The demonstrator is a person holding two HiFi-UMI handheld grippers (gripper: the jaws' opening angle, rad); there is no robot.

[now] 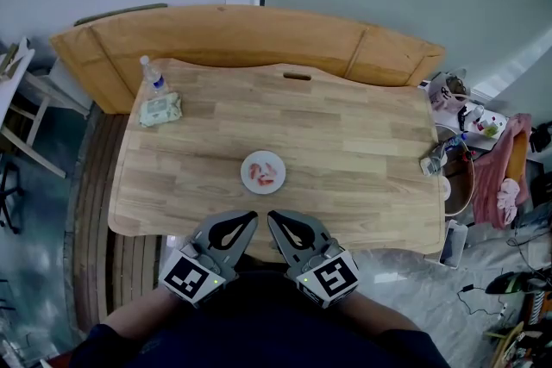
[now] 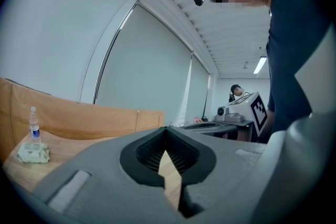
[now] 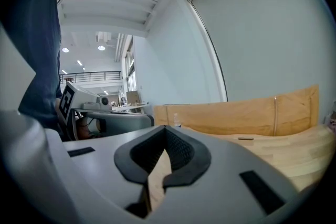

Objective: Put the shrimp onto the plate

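A small white plate (image 1: 264, 154) sits near the middle of the wooden table (image 1: 362, 142), with pink shrimp (image 1: 261, 175) lying on it. My left gripper (image 1: 247, 220) and right gripper (image 1: 275, 218) hover side by side over the table's front edge, just short of the plate. Both are shut with nothing between their jaws. In the left gripper view the left gripper (image 2: 167, 130) has its tips meeting, and in the right gripper view the right gripper (image 3: 166, 129) does too. Neither gripper view shows the plate.
A water bottle (image 1: 153, 75) and a pack of wipes (image 1: 160, 109) stand at the table's far left corner. A curved wooden bench back (image 1: 241, 34) lies beyond the table. A small crumpled object (image 1: 433, 160) rests at the right edge, with clutter on the floor past it.
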